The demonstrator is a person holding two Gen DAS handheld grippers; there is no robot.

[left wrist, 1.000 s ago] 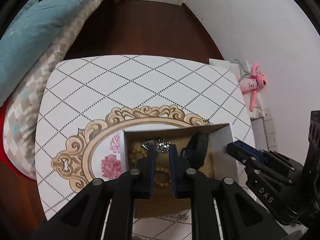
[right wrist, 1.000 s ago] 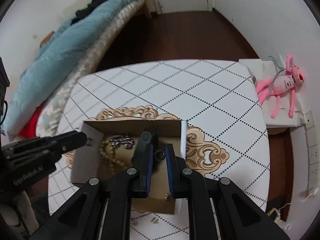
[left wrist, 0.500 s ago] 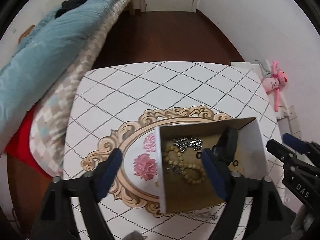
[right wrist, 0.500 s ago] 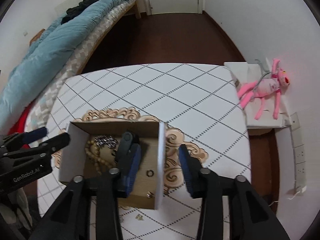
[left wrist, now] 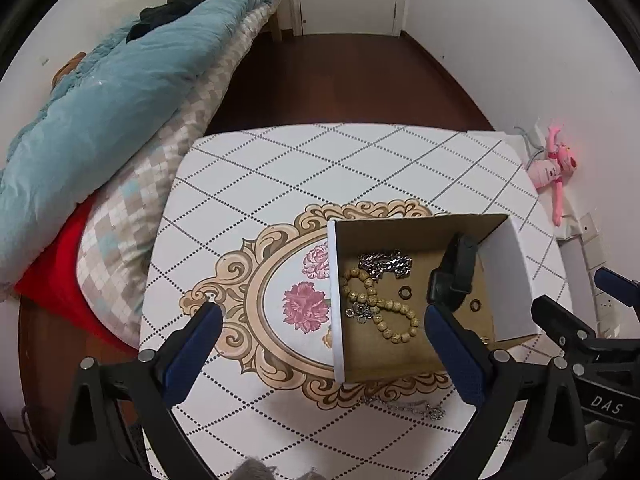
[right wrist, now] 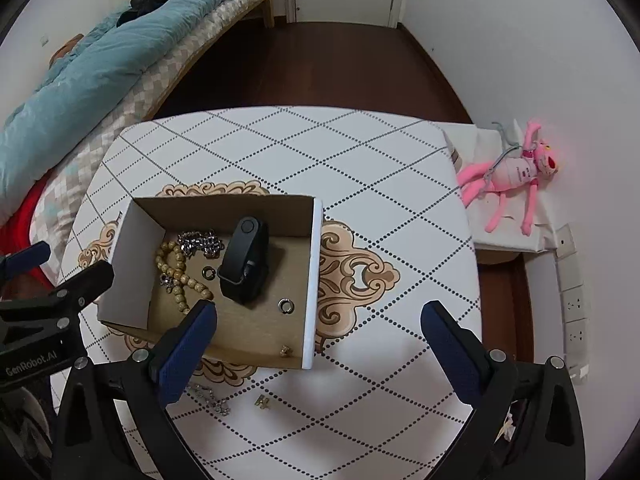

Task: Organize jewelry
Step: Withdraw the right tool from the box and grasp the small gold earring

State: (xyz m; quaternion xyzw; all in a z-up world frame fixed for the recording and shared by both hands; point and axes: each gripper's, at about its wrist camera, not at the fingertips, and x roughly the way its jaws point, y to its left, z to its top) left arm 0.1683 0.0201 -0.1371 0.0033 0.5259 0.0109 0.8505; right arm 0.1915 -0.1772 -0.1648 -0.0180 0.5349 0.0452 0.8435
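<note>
An open cardboard box (right wrist: 316, 280) (left wrist: 335, 300) stands on the patterned table. Inside lie a black wristband (right wrist: 244, 266) (left wrist: 454, 276), a wooden bead bracelet (right wrist: 178, 276) (left wrist: 380, 304), a silver chain (right wrist: 198, 242) (left wrist: 384, 262), small rings (right wrist: 285, 305) and a gold earring (right wrist: 284, 350). A thin silver chain (right wrist: 208, 396) (left wrist: 408, 406) and a gold piece (right wrist: 262, 401) lie on the table in front of the box. My left gripper (left wrist: 322, 344) is open and empty, above the box's left wall. My right gripper (right wrist: 318, 340) is open and empty, above the box's near right corner.
The table (right wrist: 280, 152) has a white diamond-pattern cover with a floral oval (left wrist: 296, 300). A bed with a blue quilt (left wrist: 100, 100) lies to the left. A pink plush toy (right wrist: 508, 172) lies on a white stand to the right, by wall sockets (right wrist: 574, 304).
Both grippers opened wide from shut and pulled back up out of the box. A ring now lies on the box floor where the right gripper was.
</note>
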